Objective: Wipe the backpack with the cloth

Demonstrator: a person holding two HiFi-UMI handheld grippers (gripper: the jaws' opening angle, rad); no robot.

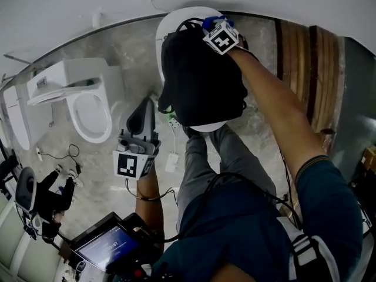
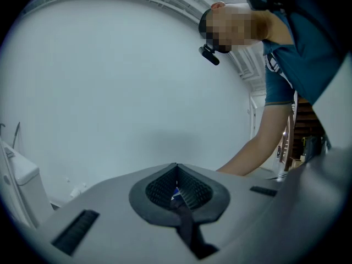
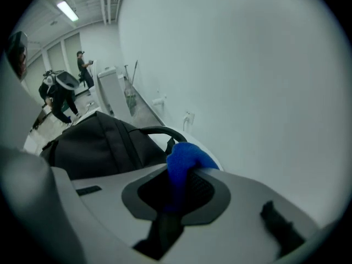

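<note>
Backpack (image 1: 200, 81) lies on the white round table (image 1: 174, 17), and my right gripper (image 1: 216, 25) pinches the blue cloth (image 3: 184, 158) at its far end, near the carry handle (image 3: 159, 131). I judge the wiping is in hand; next I'd draw the cloth down the front panel toward me. My left gripper (image 1: 143, 113), jaws pressed together, hangs off the table's left side. The wall (image 3: 247, 65) is close past the table's far rim, so the open room is on my side

Lighting: dim, cool, even; 1 ceiling strip light (image 3: 67, 10) glows in the right gripper view. Shadows: soft, faint. Distortion: strong fisheye, dark vignetted corners, all 3 views. Focus: nearest foreground soft. Backpack (image 1: 200, 75) underexposed, detail lost.
</note>
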